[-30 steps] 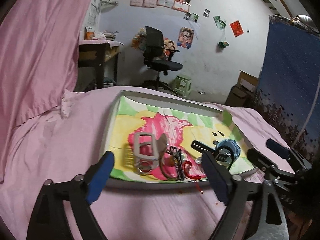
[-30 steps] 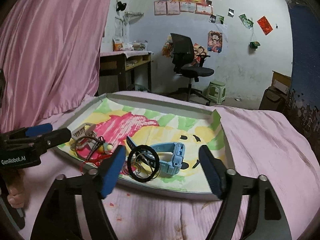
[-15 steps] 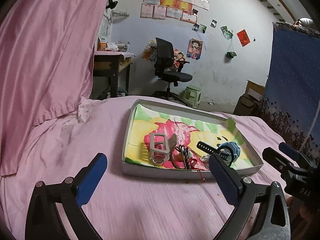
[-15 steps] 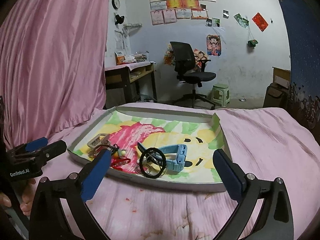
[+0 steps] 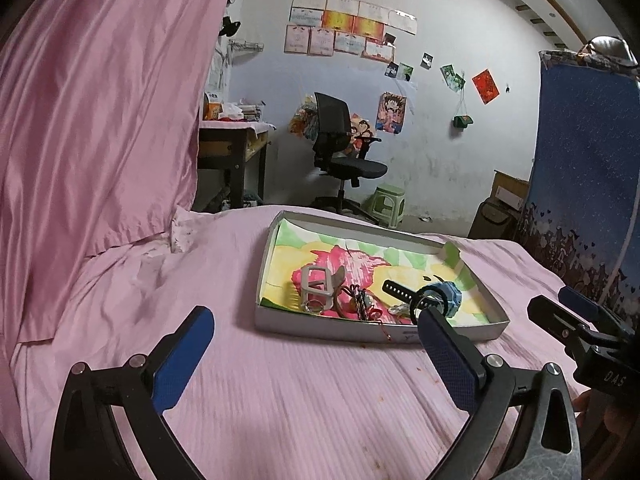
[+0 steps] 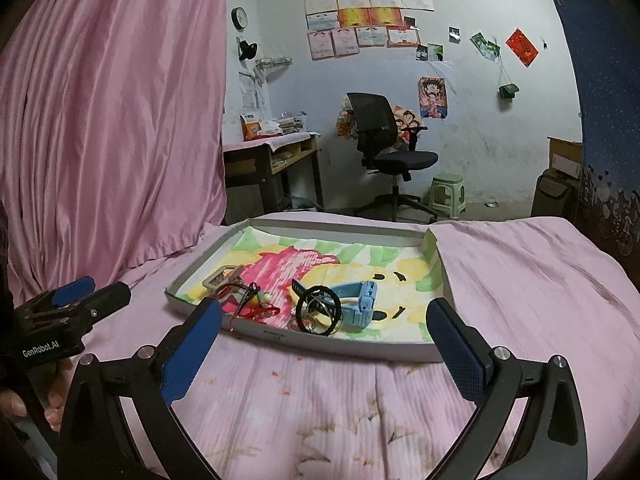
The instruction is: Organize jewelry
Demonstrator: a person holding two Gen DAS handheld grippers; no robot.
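Note:
A shallow grey box tray [image 5: 332,326] [image 6: 332,342] with a colourful drawing inside lies on the pink bedsheet. It holds a grey hair clip [image 5: 318,282] [image 6: 224,278], a tangle of dark and red cord jewelry [image 5: 360,304] [image 6: 250,304], a black ring bracelet [image 6: 318,314] and a blue watch [image 5: 442,298] [image 6: 358,306]. My left gripper [image 5: 316,356] is open and empty, in front of the tray's near left. My right gripper [image 6: 324,354] is open and empty, in front of the tray's near edge. Each gripper shows at the other view's edge.
Pink curtain [image 5: 92,120] hangs on the left. A blue patterned cloth [image 5: 580,200] hangs on the right. Beyond the bed stand a desk [image 6: 272,168], a black office chair [image 6: 384,152] and a green stool [image 6: 448,196].
Both grippers have pulled back from the tray toward me and risen; the tray now lies farther off. The items in the tray have not moved.

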